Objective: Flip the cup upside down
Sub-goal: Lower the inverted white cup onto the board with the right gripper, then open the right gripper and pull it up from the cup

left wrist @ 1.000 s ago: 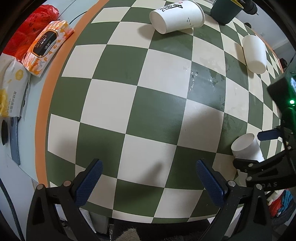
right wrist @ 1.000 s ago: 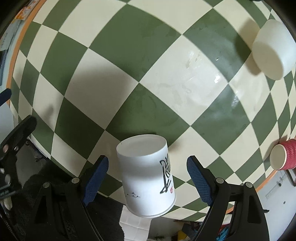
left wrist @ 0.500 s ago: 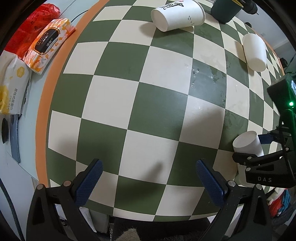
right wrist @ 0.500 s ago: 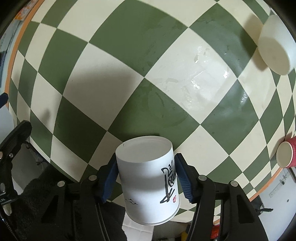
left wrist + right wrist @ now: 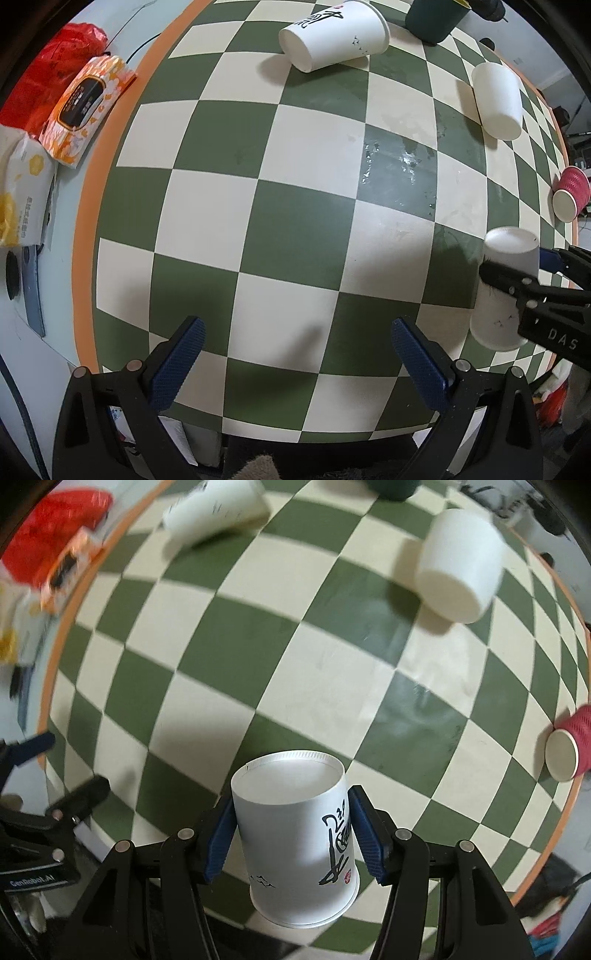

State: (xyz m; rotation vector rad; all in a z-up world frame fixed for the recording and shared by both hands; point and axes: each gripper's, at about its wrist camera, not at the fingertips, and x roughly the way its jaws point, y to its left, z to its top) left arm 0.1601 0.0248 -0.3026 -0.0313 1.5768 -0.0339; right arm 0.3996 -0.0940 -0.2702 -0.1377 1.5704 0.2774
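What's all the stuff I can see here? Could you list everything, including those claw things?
Printed cup: one, white with black brush writing, base toward the camera, clamped between the right claw's blue pads.
Second printed cup: one, white with black writing, lying on its side at the far side of the cloth.
Plain cup: one, white, on the far right part of the cloth.
Ribbed cup: one, red, on its side at the right edge.
Dark container: one, dark green, far edge.
Checkered cloth: one, green and cream with orange border.
Wipes packs: two, orange and white-yellow, left of the cloth.
Plastic bag: one, red, far left.
Left claw: open, empty.
Right claw: shut on the printed cup.
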